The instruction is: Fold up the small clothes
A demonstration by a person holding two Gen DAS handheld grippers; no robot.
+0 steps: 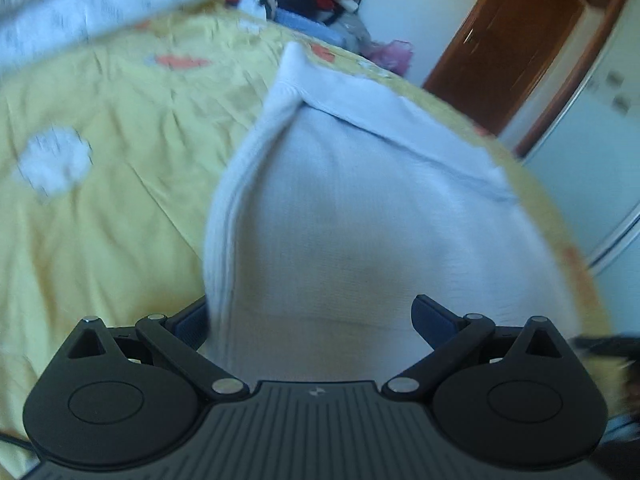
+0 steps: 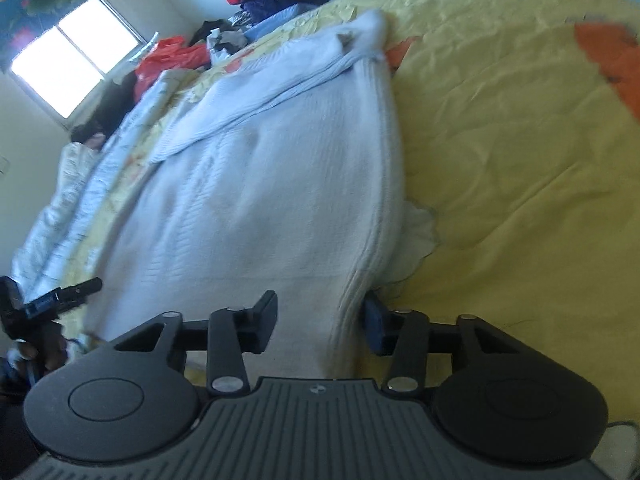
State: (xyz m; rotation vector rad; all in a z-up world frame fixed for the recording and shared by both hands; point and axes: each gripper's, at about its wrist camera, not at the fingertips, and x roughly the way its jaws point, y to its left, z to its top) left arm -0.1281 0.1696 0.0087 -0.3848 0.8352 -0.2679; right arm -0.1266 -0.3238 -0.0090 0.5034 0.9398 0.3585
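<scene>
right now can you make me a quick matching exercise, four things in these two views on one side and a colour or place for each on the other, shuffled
Things:
1. white knit garment
2. bedspread
3. window
4. wooden door

Descriptions:
A. yellow, with orange and white patches
B. upper right of the left wrist view
C. lies on the bed, between the open fingers of both grippers
D. upper left of the right wrist view, bright

Pairs: 1-C, 2-A, 3-D, 4-B
</scene>
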